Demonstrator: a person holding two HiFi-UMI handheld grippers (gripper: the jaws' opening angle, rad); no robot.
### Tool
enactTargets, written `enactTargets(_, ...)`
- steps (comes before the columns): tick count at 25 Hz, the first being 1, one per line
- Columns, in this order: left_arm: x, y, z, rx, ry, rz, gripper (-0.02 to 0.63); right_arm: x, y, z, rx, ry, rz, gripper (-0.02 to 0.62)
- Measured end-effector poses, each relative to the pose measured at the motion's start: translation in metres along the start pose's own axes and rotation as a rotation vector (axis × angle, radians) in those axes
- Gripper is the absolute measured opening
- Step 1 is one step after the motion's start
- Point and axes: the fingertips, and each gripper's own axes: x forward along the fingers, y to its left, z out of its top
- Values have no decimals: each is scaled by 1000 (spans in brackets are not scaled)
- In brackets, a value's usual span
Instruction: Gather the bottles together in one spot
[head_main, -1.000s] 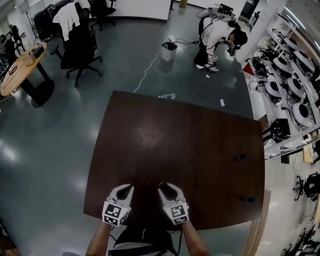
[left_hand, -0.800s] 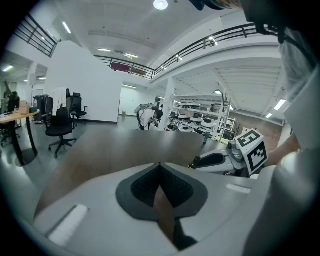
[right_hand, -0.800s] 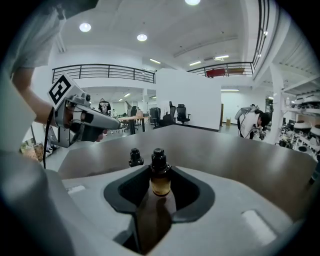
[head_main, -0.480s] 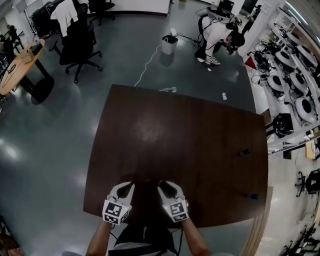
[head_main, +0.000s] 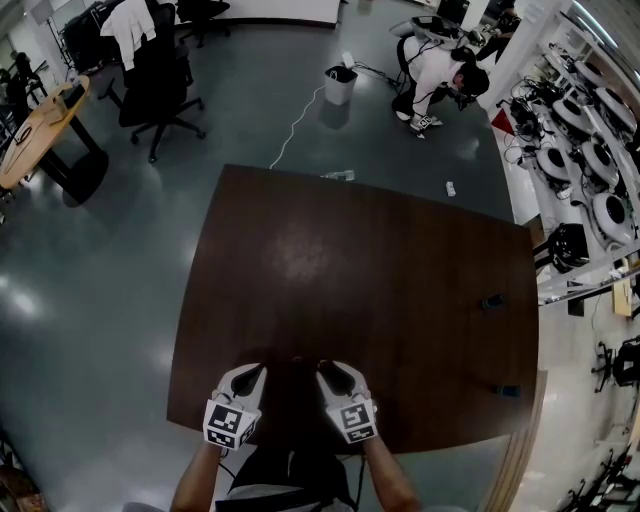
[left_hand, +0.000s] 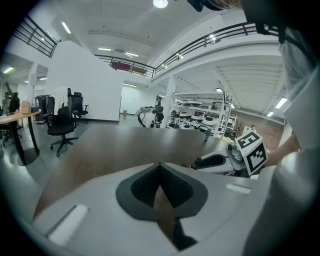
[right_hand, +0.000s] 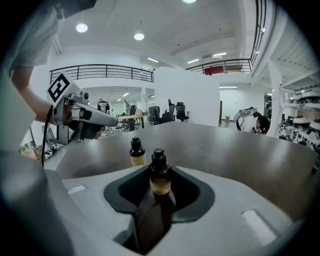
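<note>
Standing upright, cap up, the bottle (right_hand: 159, 174) sits gripped in the right tool (right_hand: 159, 200).

The right gripper (right_hand: 160, 172) fills the near edge of the view, its two grey jaws with dark pads set partly apart. The near bottle (right_hand: 160, 186) stands upright between the jaws, and the pads lie against its brown sides. It has a black cap and a tan label. The far bottle (right_hand: 136, 152), of the same type, stands upright on the dark tabletop (right_hand: 225, 150), slightly left of the near bottle and apart from it. At far left the left gripper (right_hand: 107, 121) hangs over the tabletop and carries a marker cube (right_hand: 61, 86). Past the far edge stand office chairs (right_hand: 172, 112). A person (right_hand: 256, 122) bends over at far right.
</note>
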Motion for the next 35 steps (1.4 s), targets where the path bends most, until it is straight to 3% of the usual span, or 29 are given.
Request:
enactTargets(10,-3,0,-2,-12,-10,10,0,-1,-2,-1,34,-32,-14,132)
enactTargets(15,-10,-1,3,-4,-22,10,0,-8,-5,9,67,-79,-34,222)
enactTargets(20,-19,-7,13,11,-42,-7,0,-23,-7,21,49,-88,-75,232)
enactTargets(23,-25,-13,18,25,-55,-21,0,-39,-7,31,50,-106,-100,186)
enactTargets(25,-29,-18,23,36,-71,-39,1,-49,-8,38,55,-126,-122,122)
enactTargets(31,-43,-33,45,78,-123,-120,1,-78,-6,66,79,-205,-242,16)
enactTargets(35,-49,-53,61,94,-147,-177,0,-111,-2,87,102,-267,-312,2)
